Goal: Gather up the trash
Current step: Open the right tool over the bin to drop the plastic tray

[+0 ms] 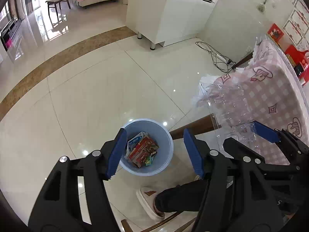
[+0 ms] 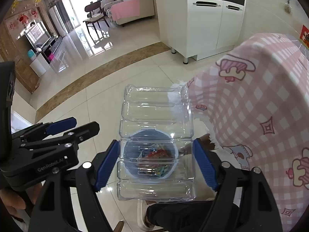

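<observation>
A: Starting at our right gripper [image 2: 155, 163]: the blue pads sit on either side of a clear plastic tray [image 2: 156, 135], and we seem to be gripping it across its width, jaws spread far apart to do it.

B: And our left gripper [image 1: 152, 152]? Jaws apart, nothing between them. In its own view we look straight down through the gap.

A: Onto the blue bin [image 1: 147, 147] standing on the pale tiled floor [image 1: 96, 96]. There are already colourful wrappers and a small carton [image 1: 142, 148] lying inside.

B: So part of the job looks done. Those pieces are collected.

A: The tray isn't. From the right wrist we see the bin through the clear plastic, directly under the tray's near half.

B: It hangs above the bin then, not in it. Letting go is what's left, we'd judge.

A: It looks wider than the bin mouth, though, so it may perch on the rim.

B: Off to the right, the table with the pink checked cloth [image 2: 251, 106]. Whether more trash waits up there, we can't tell.
</observation>
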A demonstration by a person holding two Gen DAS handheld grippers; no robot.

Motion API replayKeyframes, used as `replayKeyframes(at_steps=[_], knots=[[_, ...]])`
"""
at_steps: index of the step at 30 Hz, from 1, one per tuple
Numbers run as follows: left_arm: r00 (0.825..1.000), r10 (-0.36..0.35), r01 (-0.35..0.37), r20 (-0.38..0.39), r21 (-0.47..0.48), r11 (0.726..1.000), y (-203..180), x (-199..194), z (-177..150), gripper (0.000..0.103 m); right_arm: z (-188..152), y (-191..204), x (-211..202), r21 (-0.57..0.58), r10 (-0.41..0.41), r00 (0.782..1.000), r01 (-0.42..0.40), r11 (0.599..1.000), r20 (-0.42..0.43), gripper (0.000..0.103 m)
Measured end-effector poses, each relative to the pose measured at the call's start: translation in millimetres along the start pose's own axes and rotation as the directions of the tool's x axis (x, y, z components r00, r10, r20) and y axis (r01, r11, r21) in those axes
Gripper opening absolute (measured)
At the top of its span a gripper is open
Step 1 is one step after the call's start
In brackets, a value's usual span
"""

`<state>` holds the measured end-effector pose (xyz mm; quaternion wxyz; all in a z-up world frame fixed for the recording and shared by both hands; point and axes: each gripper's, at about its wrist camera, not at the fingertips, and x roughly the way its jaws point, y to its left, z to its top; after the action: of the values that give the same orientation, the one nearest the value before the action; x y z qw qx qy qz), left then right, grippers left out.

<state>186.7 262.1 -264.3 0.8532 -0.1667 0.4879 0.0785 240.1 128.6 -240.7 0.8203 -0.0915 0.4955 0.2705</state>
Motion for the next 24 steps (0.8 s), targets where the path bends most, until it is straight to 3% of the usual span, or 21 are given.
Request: replayKeyframes(at_steps=[18, 24], knots=[[0.999, 0.028, -0.025, 0.03, -0.094, 0.995, 25.0, -9.6, 7.4, 0.068, 20.1, 11.0, 13.4, 0.0, 0.045, 0.998, -0.045, 0.999, 0.039, 0.078], [0.999, 0.031, -0.027, 0.04, -0.098, 0.995, 22.5, -13.7, 7.8, 0.07, 20.2, 6.3, 15.0, 0.025, 0.048, 0.998, -0.049, 0.998, 0.04, 0.084]])
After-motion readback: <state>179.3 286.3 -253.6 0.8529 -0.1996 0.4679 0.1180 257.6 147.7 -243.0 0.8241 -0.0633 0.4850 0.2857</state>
